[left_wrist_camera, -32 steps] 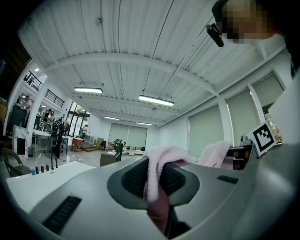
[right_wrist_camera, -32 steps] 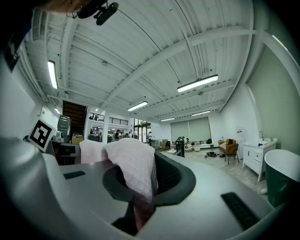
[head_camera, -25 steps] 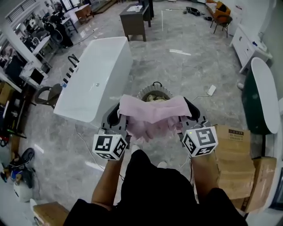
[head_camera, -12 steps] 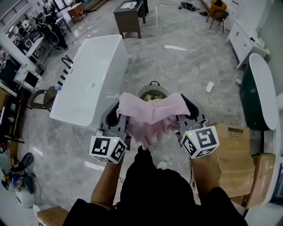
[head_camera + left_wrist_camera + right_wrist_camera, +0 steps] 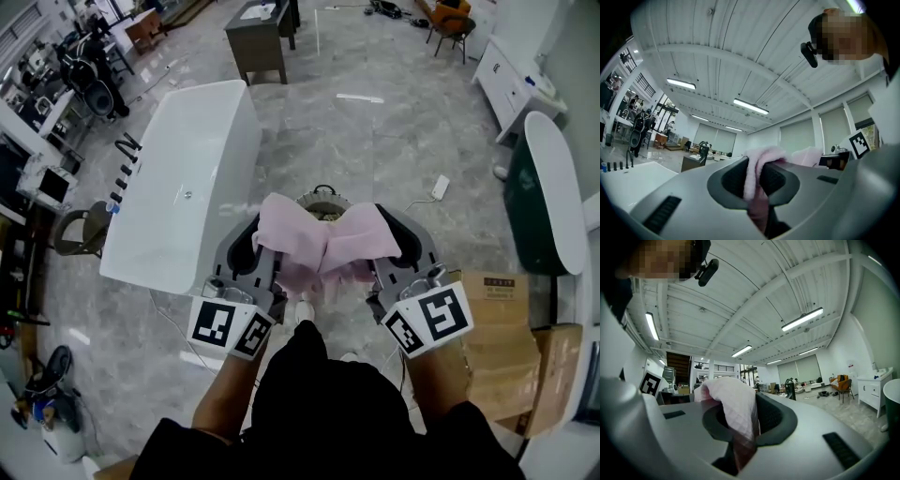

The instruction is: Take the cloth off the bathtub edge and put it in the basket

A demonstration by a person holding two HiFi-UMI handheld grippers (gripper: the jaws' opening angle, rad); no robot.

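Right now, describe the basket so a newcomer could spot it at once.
Start at the long white bathtub. On the grey floor just right of its near end sits a basket, half hidden behind the held pink cloth. Unlike the cardboard boxes nearby, it is round with a dark handle.

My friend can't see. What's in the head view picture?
Looking down, a person holds a pink cloth stretched between two grippers: the left gripper pinches one end, the right gripper the other. The cloth partly hides a round basket beyond it, and a white bathtub stands to the left.
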